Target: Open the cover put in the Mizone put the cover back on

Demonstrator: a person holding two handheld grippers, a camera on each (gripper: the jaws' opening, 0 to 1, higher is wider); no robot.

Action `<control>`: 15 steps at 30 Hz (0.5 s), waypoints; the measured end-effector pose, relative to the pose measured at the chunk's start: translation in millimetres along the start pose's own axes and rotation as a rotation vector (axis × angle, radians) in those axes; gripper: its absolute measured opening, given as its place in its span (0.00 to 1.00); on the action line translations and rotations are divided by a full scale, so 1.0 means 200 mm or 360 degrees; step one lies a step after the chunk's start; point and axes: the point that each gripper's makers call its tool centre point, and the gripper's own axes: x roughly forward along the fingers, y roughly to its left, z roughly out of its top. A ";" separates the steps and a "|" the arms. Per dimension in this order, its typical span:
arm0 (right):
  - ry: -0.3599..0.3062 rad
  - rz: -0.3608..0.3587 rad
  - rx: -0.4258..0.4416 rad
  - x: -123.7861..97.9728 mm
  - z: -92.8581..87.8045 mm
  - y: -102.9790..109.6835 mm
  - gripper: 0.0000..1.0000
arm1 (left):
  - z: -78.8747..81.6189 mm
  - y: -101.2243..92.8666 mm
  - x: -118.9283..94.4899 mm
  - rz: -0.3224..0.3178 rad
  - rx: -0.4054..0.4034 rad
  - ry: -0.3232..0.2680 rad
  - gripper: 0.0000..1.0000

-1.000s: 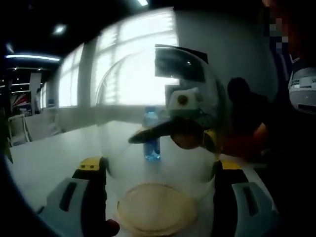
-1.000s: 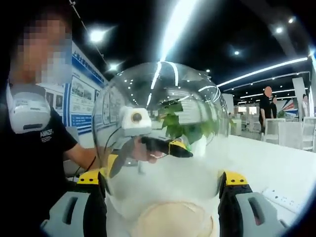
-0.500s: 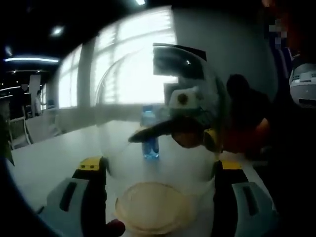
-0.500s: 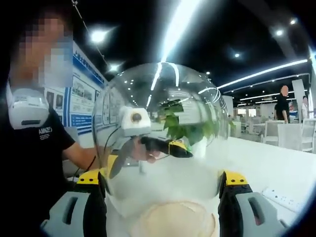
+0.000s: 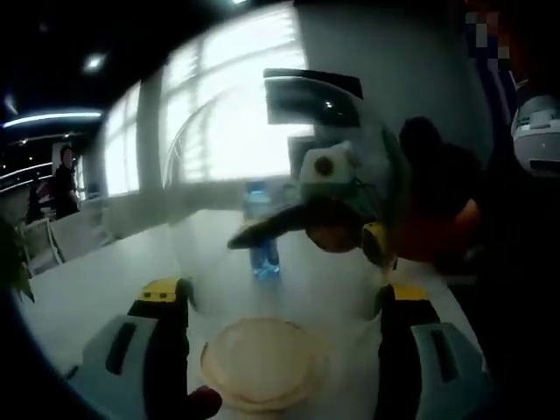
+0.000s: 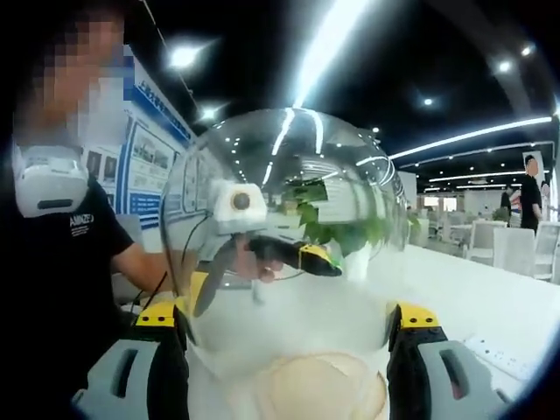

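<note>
Two grippers hold one clear dome cover (image 5: 289, 201) between them, raised above the white table (image 5: 96, 289). In the left gripper view, the left gripper (image 5: 284, 306) has its yellow-tipped jaws set against opposite sides of the dome's lower wall, clamped on it. In the right gripper view, the right gripper (image 6: 284, 324) stands the same way, its jaws pressed to both sides of the cover (image 6: 284, 236). Each view shows the opposite gripper through the clear wall, on the far side of the dome. A round, pale wooden base (image 5: 258, 363) lies below the cover, between the left gripper's jaws; the right gripper view shows it (image 6: 324, 389) low in the middle. The Mizone bottle (image 5: 261, 232) stands upright on the table beyond the dome, seen through its wall, apart from the base. A person in a black shirt (image 6: 61, 271) stands behind the cover.
</note>
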 end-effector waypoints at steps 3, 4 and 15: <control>0.0003 0.0002 -0.0010 0.00 0.00 0.01 0.89 | 0.00 -0.01 0.00 0.0005 0.0006 -0.0010 0.76; 0.0005 0.0001 -0.0013 0.00 0.00 0.02 0.89 | 0.00 -0.01 0.00 0.0005 0.0006 -0.0011 0.76; 0.0021 -0.0006 -0.0088 -0.02 0.00 0.10 0.89 | 0.00 -0.10 -0.03 0.0025 0.0086 0.0030 0.76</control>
